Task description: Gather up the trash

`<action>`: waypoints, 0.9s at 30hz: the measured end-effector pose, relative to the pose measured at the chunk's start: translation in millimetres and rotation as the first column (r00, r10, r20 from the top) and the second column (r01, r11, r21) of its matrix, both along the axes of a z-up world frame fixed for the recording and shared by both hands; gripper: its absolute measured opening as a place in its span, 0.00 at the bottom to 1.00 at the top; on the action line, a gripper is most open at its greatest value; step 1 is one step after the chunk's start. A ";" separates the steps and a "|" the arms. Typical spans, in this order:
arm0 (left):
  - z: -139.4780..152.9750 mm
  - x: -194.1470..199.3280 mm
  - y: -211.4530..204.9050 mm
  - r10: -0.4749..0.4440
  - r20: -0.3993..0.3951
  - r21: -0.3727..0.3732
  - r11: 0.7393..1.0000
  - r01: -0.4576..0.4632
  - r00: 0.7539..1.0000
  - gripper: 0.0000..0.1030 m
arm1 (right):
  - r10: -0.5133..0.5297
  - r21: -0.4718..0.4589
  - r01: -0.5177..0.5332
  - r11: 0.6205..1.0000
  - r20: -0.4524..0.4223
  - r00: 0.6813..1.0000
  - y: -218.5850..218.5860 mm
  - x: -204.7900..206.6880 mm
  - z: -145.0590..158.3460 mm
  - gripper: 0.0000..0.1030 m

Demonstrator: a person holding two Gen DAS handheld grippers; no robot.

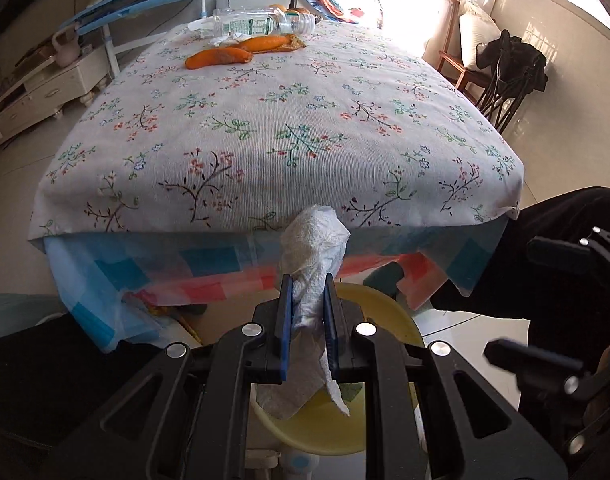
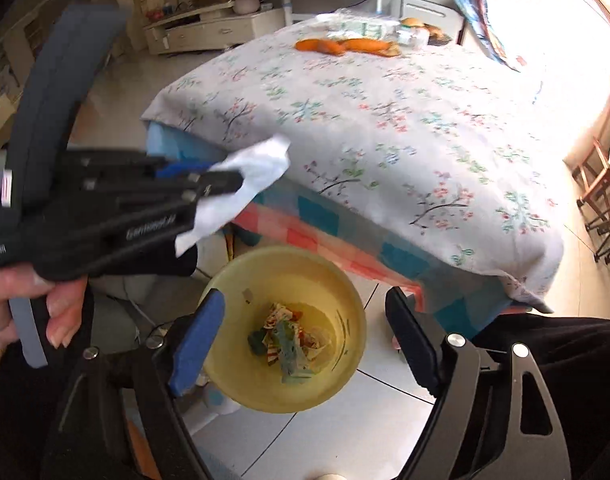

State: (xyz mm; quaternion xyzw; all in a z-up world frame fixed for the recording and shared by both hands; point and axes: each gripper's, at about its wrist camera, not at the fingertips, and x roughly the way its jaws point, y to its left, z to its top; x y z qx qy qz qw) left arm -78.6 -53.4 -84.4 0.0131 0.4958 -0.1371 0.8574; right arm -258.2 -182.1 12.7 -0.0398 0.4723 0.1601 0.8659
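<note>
My left gripper (image 1: 309,280) is shut on a crumpled white paper towel (image 1: 315,240), held past the table's near edge above a yellow bin (image 1: 389,312) on the floor. In the right wrist view the left gripper (image 2: 225,180) and the paper towel (image 2: 261,164) hang up and left of the bin (image 2: 241,280). My right gripper (image 2: 305,296) stands open over the bin with nothing between its fingers. Torn paper scraps (image 2: 293,340) lie in the bin. Two orange peels (image 1: 221,58) and a clear plastic bottle (image 1: 261,22) lie at the table's far end.
The table (image 1: 289,128) has a flowered cloth over a checked one. A white tissue (image 1: 225,40) lies by the bottle. A chair with dark clothing (image 1: 513,60) stands right, a low cabinet (image 1: 45,88) left. A person's dark trouser leg (image 2: 565,344) is beside the bin.
</note>
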 end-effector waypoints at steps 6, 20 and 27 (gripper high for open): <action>-31.5 -14.3 -32.7 -0.124 -0.132 0.073 0.988 0.134 0.984 0.24 | -0.105 0.046 0.100 0.994 0.131 0.986 -27.6 64.7 36.2 0.89; 11.9 6.3 14.8 0.099 0.045 0.041 0.994 -0.101 0.994 0.63 | -0.031 -0.073 0.032 0.997 0.020 0.999 17.3 247.6 -17.9 0.89; 22.4 13.3 29.4 0.158 0.073 -0.026 0.987 -0.156 0.985 0.74 | -0.041 -0.071 0.042 0.997 0.019 0.999 21.4 277.6 -27.6 0.93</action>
